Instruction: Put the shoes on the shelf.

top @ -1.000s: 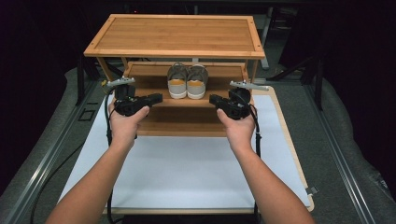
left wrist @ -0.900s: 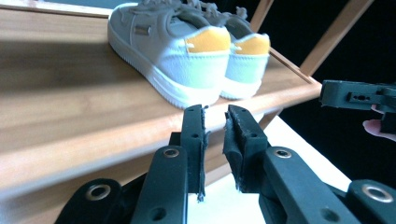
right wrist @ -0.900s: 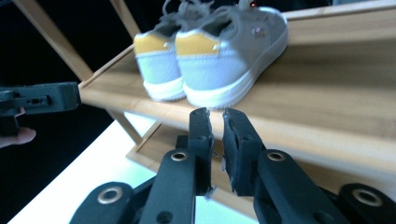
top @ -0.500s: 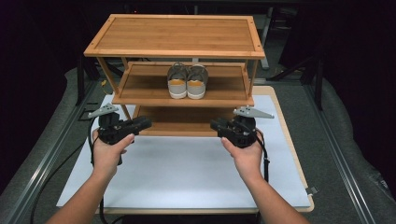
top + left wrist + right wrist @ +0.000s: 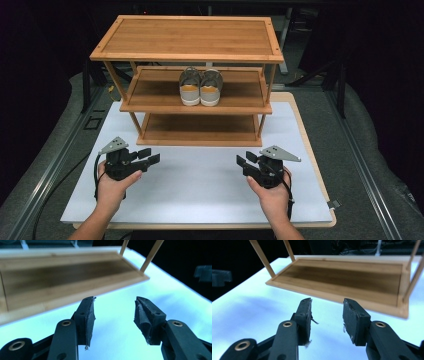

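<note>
I am holding my left gripper (image 5: 148, 156) low at the left, forearm coming in from the bottom edge, jaws pointing forward and to the right. Its jaws are standing apart with nothing between them. I am holding my right gripper (image 5: 242, 162) at the right at the same level, jaws pointing forward and to the left. Its jaws are also standing apart, gripping nothing. The two grippers are sitting well apart.

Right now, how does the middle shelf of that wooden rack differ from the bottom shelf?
The middle shelf carries a pair of grey shoes; the bottom shelf is bare. The middle shelf stands raised on the posts; the bottom shelf sits low over the white board. Both are rimmed brown wood.
</note>
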